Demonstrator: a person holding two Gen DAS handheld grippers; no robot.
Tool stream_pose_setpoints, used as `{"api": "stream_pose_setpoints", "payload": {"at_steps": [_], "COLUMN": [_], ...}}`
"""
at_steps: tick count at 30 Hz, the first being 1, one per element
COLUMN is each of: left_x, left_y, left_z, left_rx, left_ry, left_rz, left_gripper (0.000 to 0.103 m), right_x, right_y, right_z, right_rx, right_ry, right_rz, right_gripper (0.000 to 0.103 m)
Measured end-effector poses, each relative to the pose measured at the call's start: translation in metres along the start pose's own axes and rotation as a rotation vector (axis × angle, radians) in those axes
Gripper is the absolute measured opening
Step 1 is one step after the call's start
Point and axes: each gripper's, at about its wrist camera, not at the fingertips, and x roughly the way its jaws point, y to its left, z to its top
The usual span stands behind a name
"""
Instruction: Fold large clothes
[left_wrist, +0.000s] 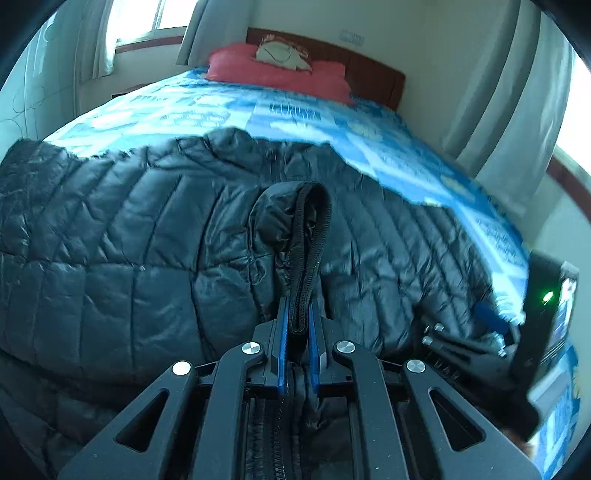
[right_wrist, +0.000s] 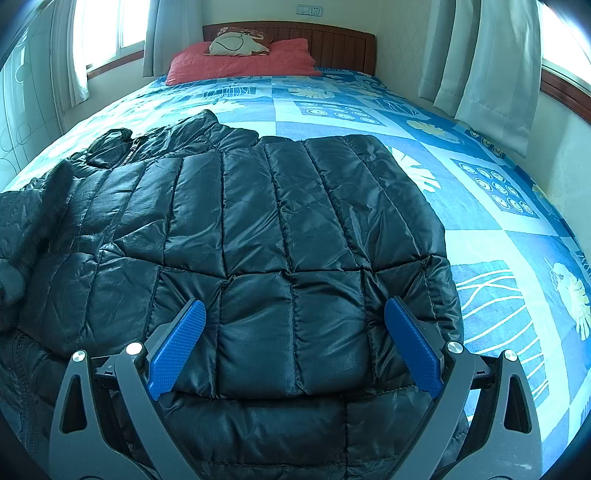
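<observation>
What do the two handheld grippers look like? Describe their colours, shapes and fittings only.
The left gripper has black linkage arms with triangular cut-outs, round silver pivot bolts and narrow blue pads. The right gripper looks grey here, with the same triangular cut-outs and silver bolts; its fingers carry flat, blue, finely textured pads. No hands, sleeves or cables show.

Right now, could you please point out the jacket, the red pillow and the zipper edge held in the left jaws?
jacket (right_wrist: 258, 229): right wrist view, on its quilted middle panel.
red pillow (right_wrist: 236, 62): right wrist view, on its front face.
zipper edge (left_wrist: 308, 258): left wrist view, on the folded strip above the jaws.
</observation>
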Motion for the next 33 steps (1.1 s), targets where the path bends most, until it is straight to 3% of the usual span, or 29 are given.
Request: {"api": "stream_pose_setpoints", "payload": {"at_steps": [5,7,9,11,13,17,20,23,27,30,33], "left_x": [0.007,0.004,-0.003,-0.013,-0.028,-0.066,-0.096,-0.119,-0.134,-0.142,-0.145], "left_y": [-0.004,-0.008,-0.011,-0.015,-0.015,0.004,0.045,0.09,0.146,0.175,0.197], "left_z": [-0.007,-0.005,-0.005,-0.005,-0.005,-0.008,-0.012,-0.016,-0.02,-0.021,-0.022], "left_rx": [0.015,0.026,0.037,0.044,0.05,0.054,0.016,-0.028,-0.079,-0.137,-0.163], "left_ry": [0.022,0.023,0.023,0.014,-0.004,-0.037,-0.075,-0.124,-0.138,-0.143,-0.149], "left_rz": [0.014,0.002,-0.022,-0.026,-0.029,-0.02,0.019,0.104,0.222,0.257,0.291], "left_gripper": [0.011,0.017,0.027,0.055,0.068,0.069,0.069,0.069,0.069,0.069,0.069], "right_x": [0.0,0.0,0.0,0.001,0.002,-0.002,-0.023,-0.047,-0.054,-0.042,-0.02], "right_y": [-0.001,-0.001,-0.002,-0.003,-0.002,0.002,0.009,0.024,0.072,0.102,0.124], "right_z": [0.0,0.0,0.001,0.002,0.003,0.005,0.011,0.019,0.029,0.035,0.033], "right_rx": [0.0,0.0,-0.002,-0.003,-0.001,-0.004,0.001,0.066,0.033,0.013,0.002], "right_ry": [0.0,0.001,0.002,0.005,0.009,0.019,-0.023,-0.05,-0.022,0.017,0.097], "right_rz": [0.0,-0.001,-0.002,-0.002,-0.002,-0.009,-0.028,0.09,0.235,0.292,0.308], "right_gripper": [0.097,0.097,0.097,0.097,0.097,0.097,0.097,0.097,0.097,0.091,0.071]}}
